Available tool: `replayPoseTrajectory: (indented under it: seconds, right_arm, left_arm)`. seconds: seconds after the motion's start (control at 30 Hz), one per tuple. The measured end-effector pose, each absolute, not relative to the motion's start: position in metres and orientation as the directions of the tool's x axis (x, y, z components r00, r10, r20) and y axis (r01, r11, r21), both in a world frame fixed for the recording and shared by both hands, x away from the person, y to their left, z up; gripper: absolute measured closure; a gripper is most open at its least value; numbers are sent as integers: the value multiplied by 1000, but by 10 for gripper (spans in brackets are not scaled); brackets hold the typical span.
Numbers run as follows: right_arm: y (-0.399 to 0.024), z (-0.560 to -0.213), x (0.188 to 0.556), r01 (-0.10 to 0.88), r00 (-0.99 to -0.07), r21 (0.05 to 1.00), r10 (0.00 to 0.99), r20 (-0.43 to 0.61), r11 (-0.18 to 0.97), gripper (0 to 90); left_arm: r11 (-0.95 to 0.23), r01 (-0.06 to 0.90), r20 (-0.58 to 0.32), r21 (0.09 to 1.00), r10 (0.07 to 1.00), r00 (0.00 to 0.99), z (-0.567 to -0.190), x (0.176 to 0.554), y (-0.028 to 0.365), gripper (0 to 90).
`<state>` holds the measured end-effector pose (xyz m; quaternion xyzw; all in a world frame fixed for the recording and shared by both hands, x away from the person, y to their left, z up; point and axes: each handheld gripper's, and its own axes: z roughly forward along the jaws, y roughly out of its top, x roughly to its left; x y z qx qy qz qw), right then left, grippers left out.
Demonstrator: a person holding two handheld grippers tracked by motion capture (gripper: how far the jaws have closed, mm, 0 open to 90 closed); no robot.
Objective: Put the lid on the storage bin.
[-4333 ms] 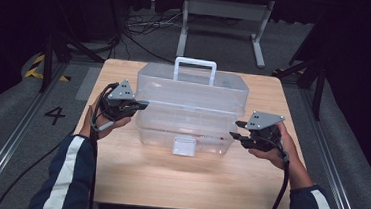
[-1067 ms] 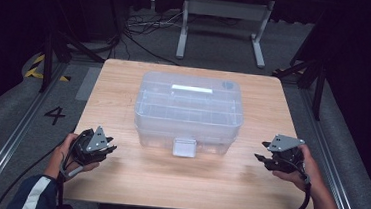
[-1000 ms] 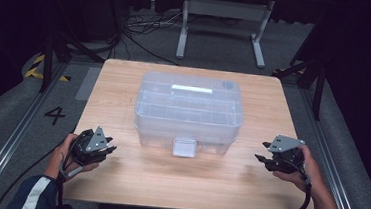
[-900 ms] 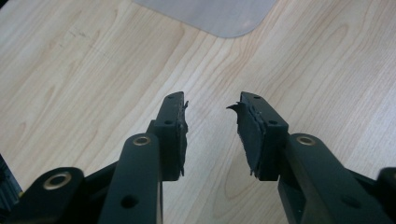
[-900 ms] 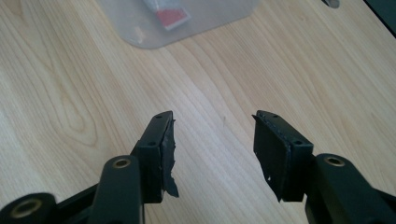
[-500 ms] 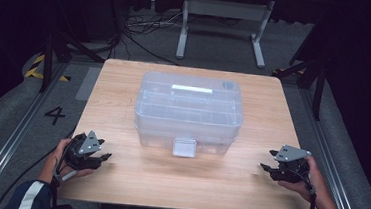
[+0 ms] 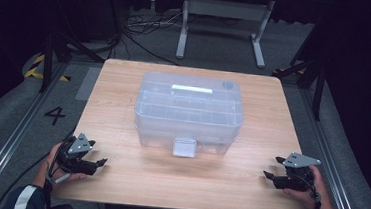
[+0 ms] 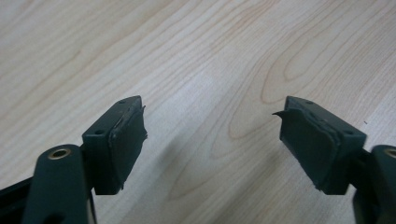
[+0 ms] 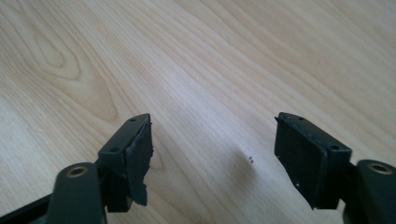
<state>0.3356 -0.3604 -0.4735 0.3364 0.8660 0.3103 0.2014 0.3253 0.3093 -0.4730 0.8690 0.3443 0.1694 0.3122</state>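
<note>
Clear plastic box [image 7: 189, 112] at frame centre on the table [image 7: 125, 79], long axis running left–right. Left gripper [image 7: 99, 163] lower left, right gripper [image 7: 267, 176] lower right, both well apart from the box, about equally far; jaws just opening, spread, nothing between.

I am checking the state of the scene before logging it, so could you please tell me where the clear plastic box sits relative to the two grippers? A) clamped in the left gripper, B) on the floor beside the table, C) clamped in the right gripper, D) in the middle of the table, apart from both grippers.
D: the clear plastic box stands mid-table, while the left gripper and right gripper sit near the front corners with open, empty jaws.
</note>
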Motion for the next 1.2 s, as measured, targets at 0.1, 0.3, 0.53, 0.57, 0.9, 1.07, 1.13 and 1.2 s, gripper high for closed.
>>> replayPoseTrajectory:
  seconds: [0.1,0.3,0.53,0.57,0.9,1.07,1.13,1.2]
  right_arm:
    - [-369,-484,335,489,-664,715,745,-66,499,243]
    - [-376,-490,337,526,-641,735,767,12,428,200]
    - [-376,-490,337,526,-641,735,767,12,428,199]
    - [-376,-490,337,526,-641,735,767,12,428,199]
    - [-376,-490,337,528,-641,735,768,15,426,193]
    - [-376,-490,338,527,-642,735,767,13,428,190]
    - [-376,-490,338,527,-642,735,767,13,428,189]
    - [-376,-490,338,527,-642,735,767,13,428,190]
  left_arm:
    - [-546,515,62,661,723,688,-480,323,310,201]
    - [-487,540,-14,686,733,680,-485,324,314,183]
    - [-487,540,-14,686,734,679,-486,324,314,181]
    - [-487,540,-14,686,734,679,-486,324,314,181]
    - [-484,545,-15,685,738,675,-486,324,314,175]
    - [-482,547,-15,685,740,672,-486,323,313,175]
    - [-481,547,-16,685,741,671,-486,323,313,175]
    - [-477,549,-18,686,744,668,-486,323,313,175]
